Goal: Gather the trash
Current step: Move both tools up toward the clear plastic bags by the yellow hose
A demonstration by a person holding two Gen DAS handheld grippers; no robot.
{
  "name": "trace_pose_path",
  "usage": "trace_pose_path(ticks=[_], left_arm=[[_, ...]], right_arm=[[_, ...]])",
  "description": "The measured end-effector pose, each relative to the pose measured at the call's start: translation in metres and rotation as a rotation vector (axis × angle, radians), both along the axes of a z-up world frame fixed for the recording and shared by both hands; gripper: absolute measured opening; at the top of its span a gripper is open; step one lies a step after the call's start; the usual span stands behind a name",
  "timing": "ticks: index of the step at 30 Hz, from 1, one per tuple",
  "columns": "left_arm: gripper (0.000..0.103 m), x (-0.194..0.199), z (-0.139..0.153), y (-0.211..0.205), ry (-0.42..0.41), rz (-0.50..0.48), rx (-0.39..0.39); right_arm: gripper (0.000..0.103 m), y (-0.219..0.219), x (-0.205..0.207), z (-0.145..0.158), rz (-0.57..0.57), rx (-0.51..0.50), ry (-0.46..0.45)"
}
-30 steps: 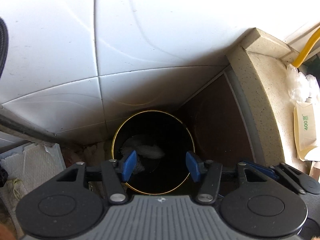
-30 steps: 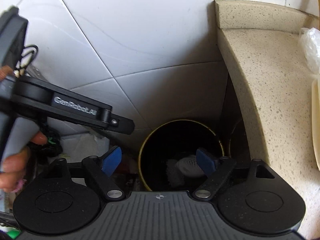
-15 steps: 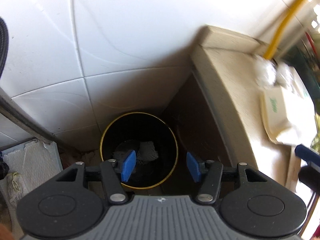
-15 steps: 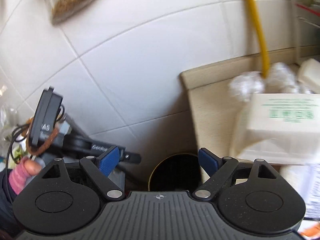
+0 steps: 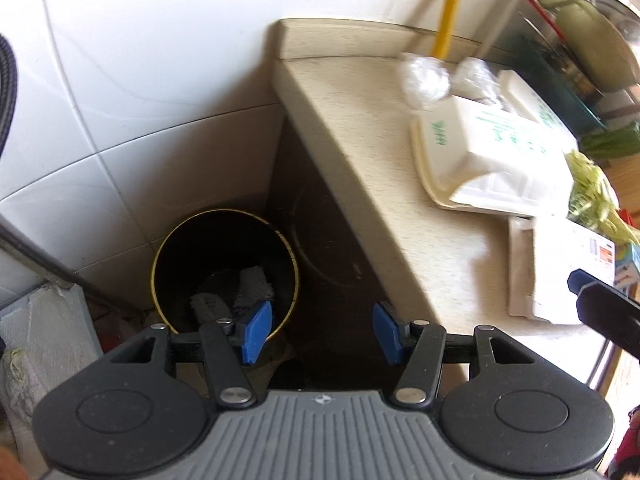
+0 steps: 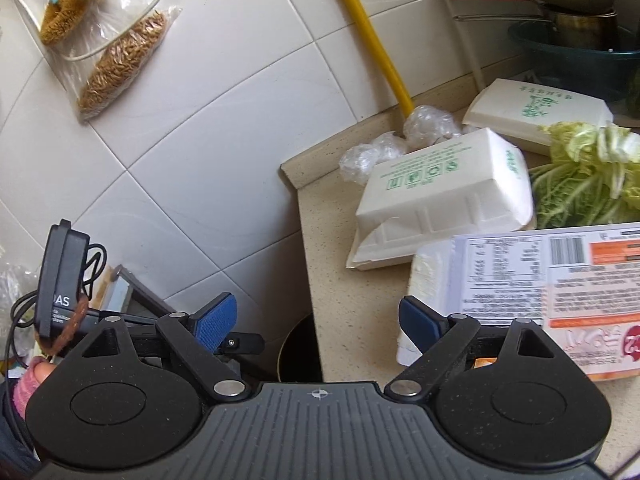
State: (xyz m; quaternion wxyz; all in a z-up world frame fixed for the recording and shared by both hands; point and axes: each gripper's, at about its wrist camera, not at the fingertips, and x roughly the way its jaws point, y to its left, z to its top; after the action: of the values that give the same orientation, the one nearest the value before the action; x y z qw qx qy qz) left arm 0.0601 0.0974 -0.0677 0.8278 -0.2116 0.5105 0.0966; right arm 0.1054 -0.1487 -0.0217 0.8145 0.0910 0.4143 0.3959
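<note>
A black bin with a yellow rim (image 5: 224,268) stands on the floor in the corner beside the counter; white crumpled trash (image 5: 252,286) lies inside. My left gripper (image 5: 320,332) is open and empty, above the bin's right edge. My right gripper (image 6: 320,326) is open and empty at the counter's left edge. On the beige counter (image 6: 332,220) lie a white foam box (image 6: 444,196), a second foam box (image 6: 536,110), crumpled plastic balls (image 6: 428,124) and a flat printed package (image 6: 560,280) close to the right fingertip. The foam box (image 5: 504,152) shows in the left wrist view.
Leafy cabbage (image 6: 588,168) lies on the counter behind the package. A yellow hose (image 6: 368,40) runs down the tiled wall. A dark green basin with pots (image 6: 572,56) stands at the back right. Bags of grain (image 6: 120,64) hang on the wall. White sacks (image 5: 44,344) lie left of the bin.
Both grippers have lifted and swung right from over the bin toward the counter. The right gripper now faces the foam boxes and package; both stay open.
</note>
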Motion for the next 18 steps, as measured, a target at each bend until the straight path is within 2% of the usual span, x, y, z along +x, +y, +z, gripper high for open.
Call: trace_pose_path(ticks=[8,18], left_arm=[[0.053,0.007,0.010,-0.027,-0.005,-0.055,0.045],[0.053,0.011,0.012,-0.028,0.001,-0.066,0.044]], right_arm=[[0.094,-0.025,0.004,0.003,-0.046,0.028,-0.037],[0.094,-0.029,0.006,0.005,-0.068,0.031,-0.048]])
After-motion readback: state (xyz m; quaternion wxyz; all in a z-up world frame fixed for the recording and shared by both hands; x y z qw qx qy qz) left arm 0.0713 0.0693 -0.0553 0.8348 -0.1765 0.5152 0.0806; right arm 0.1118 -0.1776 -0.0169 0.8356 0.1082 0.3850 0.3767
